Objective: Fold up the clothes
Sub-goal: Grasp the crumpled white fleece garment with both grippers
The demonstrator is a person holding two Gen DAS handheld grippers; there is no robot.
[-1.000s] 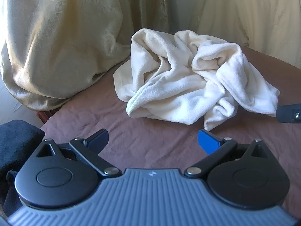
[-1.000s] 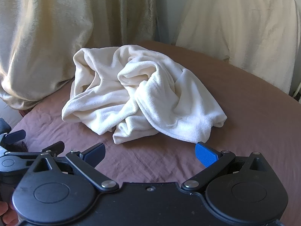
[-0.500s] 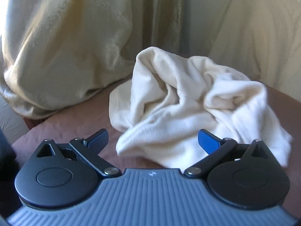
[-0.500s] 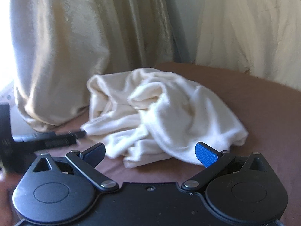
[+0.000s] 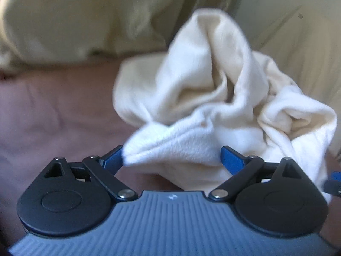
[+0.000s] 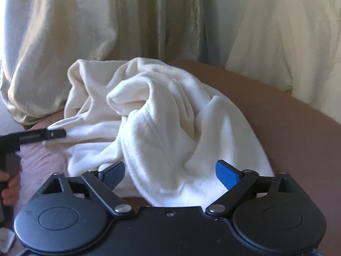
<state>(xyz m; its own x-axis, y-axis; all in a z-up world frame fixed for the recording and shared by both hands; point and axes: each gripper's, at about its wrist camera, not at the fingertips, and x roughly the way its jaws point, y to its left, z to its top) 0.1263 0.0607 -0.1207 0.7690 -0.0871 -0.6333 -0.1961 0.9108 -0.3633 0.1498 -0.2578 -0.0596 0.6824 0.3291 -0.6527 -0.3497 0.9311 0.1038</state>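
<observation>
While the cream fleece garment [image 6: 162, 128] is lying in a crumpled, twisted heap on the brown-covered table [image 6: 298, 128], both tools are closing in on its near edge with their jaws spread wide and nothing between the pads yet. The left tool [image 5: 171, 157] is straddling a rolled corner of the cloth, the blue pads standing either side of it without pinching. The right tool [image 6: 170, 173] is hovering over a thick fold at the front of the heap, equally agape. In the right wrist view the left tool's finger is showing at the heap's left edge, against the cloth.

The fabric is looking plush, light and very limp: it will sag and drape the moment it is lifted, and bunched layers will drag along with any single layer taken. It is not looking slippery; the nap should hold well in the pads. The better holds are likely the hemmed edges or corners, well apart, so the piece can be shaken open; which fold is a true corner is hard to tell here.
</observation>
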